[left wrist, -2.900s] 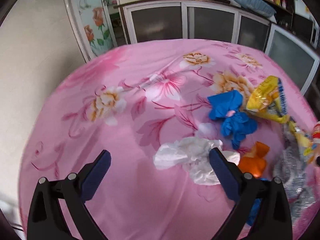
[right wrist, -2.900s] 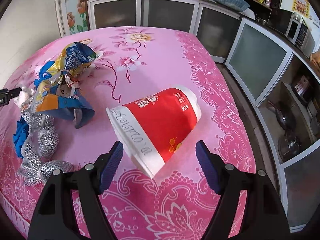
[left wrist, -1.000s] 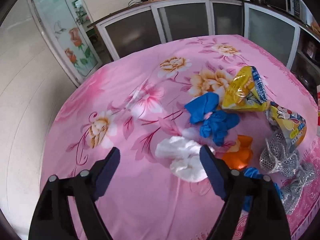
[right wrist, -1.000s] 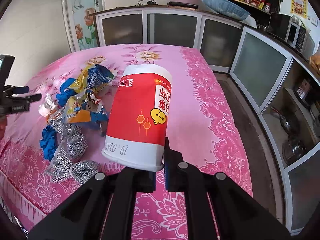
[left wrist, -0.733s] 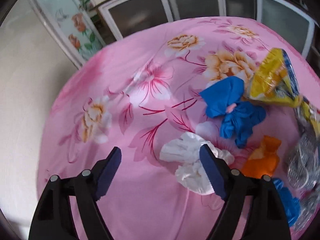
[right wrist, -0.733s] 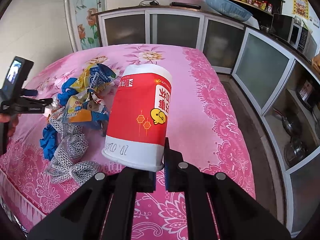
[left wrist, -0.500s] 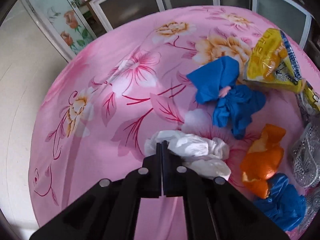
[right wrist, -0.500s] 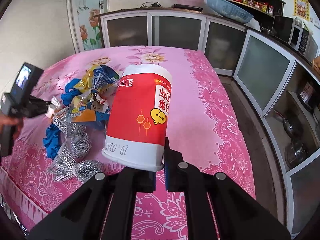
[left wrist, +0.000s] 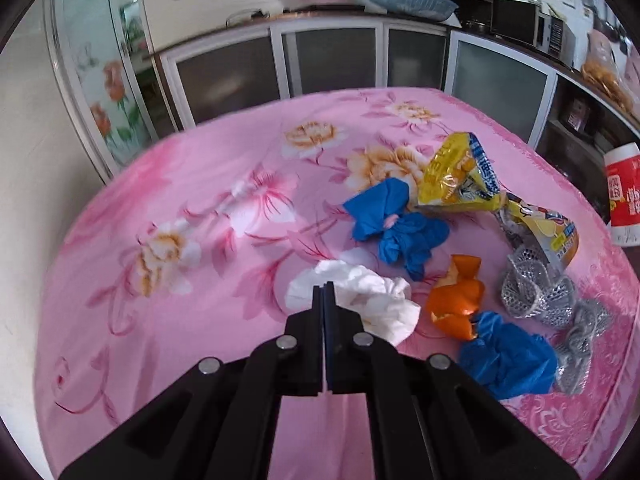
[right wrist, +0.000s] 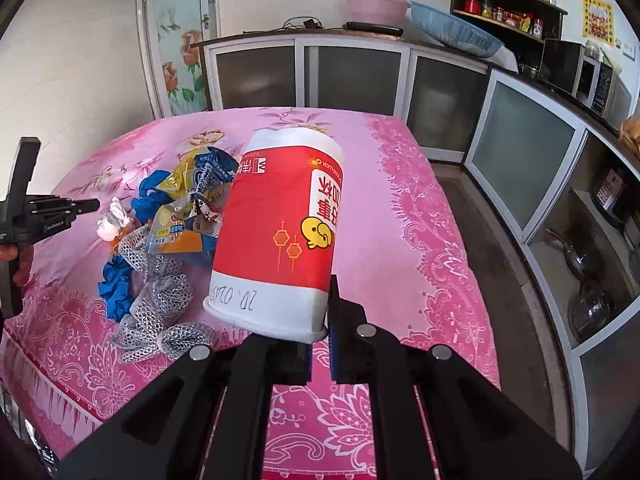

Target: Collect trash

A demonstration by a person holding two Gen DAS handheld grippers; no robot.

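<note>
Left wrist view: the left gripper [left wrist: 323, 296], spread wide a second ago, now has its jaws pressed together at the near edge of the white tissue [left wrist: 360, 300] on the pink tablecloth [left wrist: 160, 320]. Whether paper is pinched cannot be told; the pickup is probably underway.

Right wrist view: the right gripper [right wrist: 320, 320] stays clamped on the rim of the red paper cup [right wrist: 280, 236], held above the cloth. Legible: "20.024" handwritten, "GOOD LUCK", Chinese characters.

Left gripper [left wrist: 323, 292] fingers together; right gripper [right wrist: 320, 320] fingers clamped, angled down.
</note>
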